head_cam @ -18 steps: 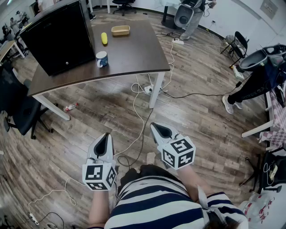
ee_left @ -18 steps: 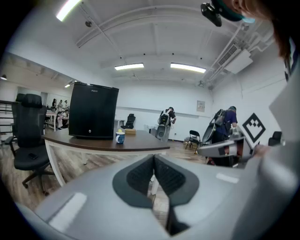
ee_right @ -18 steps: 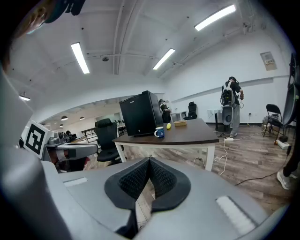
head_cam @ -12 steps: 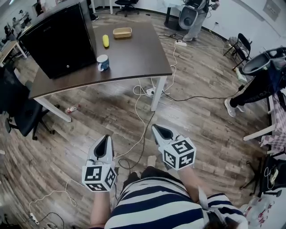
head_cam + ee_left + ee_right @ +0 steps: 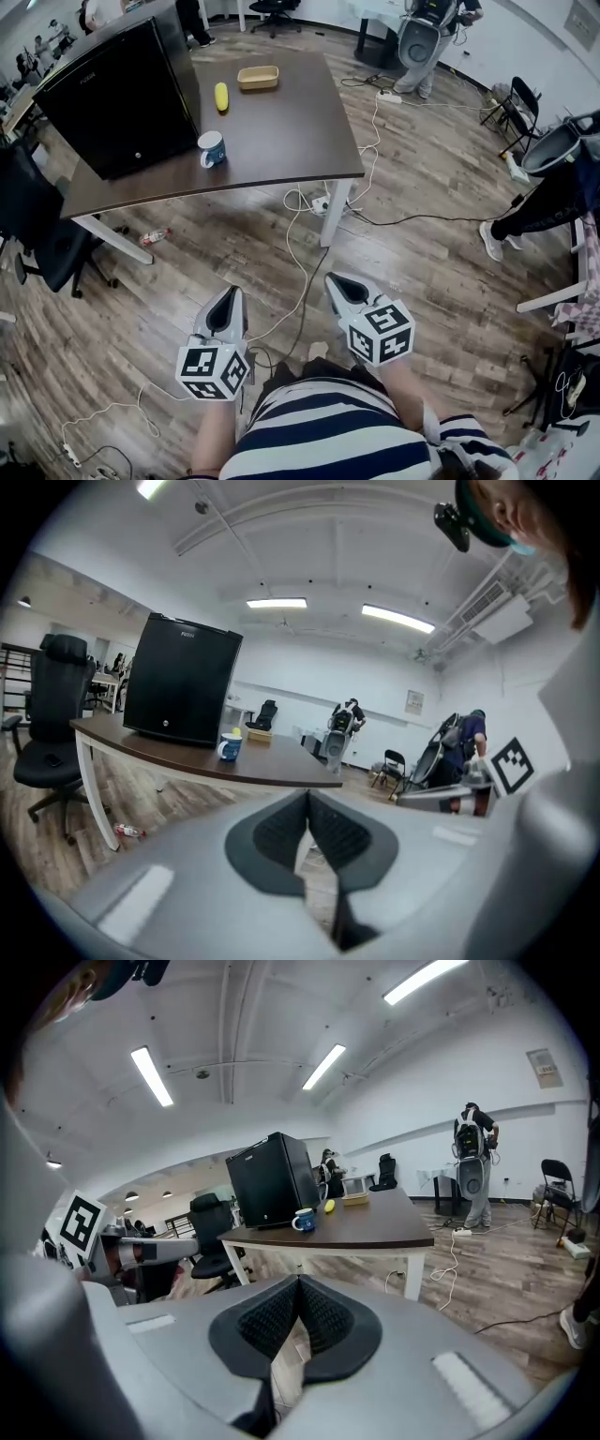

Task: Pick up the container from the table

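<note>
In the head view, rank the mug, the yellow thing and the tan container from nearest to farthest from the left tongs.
1. Mug, near table edge, nearest the left tongs.
2. Yellow thing, mid-table, behind the mug.
3. Tan container, far end, slightly right.

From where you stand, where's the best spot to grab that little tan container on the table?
Probably a long wall of the container, pinched over the rim from above, one jaw inside, one outside. It is shallow and open on top, so its thin rim suits the jaws. Come from its right in the head view; the yellow object lies at its left.
</note>
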Motion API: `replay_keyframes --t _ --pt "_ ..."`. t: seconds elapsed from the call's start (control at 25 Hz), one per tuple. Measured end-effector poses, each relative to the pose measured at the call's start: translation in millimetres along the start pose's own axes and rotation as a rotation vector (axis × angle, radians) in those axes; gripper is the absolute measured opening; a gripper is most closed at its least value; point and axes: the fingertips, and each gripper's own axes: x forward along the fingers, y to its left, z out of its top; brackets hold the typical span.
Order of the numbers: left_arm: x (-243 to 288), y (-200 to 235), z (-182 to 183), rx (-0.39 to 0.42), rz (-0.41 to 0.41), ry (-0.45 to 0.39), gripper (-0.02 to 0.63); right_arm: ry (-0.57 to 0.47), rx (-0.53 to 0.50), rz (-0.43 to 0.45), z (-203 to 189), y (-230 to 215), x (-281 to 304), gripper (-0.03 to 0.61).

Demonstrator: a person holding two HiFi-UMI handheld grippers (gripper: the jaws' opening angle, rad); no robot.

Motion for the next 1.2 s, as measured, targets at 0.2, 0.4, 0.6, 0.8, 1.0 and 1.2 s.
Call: replay_keyframes --t 0.2,0.4,0.6,0.8,1.0,1.2 --pt "39.6 -16.1 -2.7 0.003 0.003 0.027 0.000 0.031 0.007 0.018 -3.3 -41.5 13.6 -0.003" --pt "64.2 -33.2 -8.8 0.022 0.006 0.058 0.000 0.042 0.013 0.032 -3.7 -71.9 23.1 -0.003" --pt "79.5 -33.3 -5.4 0.022 0.017 0.072 0.000 0.054 0.019 0.049 -0.4 -83.1 31.9 -0.003" --pt "101.2 -28.1 7.8 0.024 0.019 0.066 0.000 0.056 0.013 0.058 14.1 -93.6 45.7 -0.003" --pt "125.5 -14.5 19.0 0.028 0.009 0.071 0.000 0.067 0.015 0.053 27.7 -101.9 71.8 -0.003" --pt "155.2 8.1 35.4 0.021 0.018 0.069 0.000 0.082 -0.002 0.071 46.9 -106.0 105.1 -0.003"
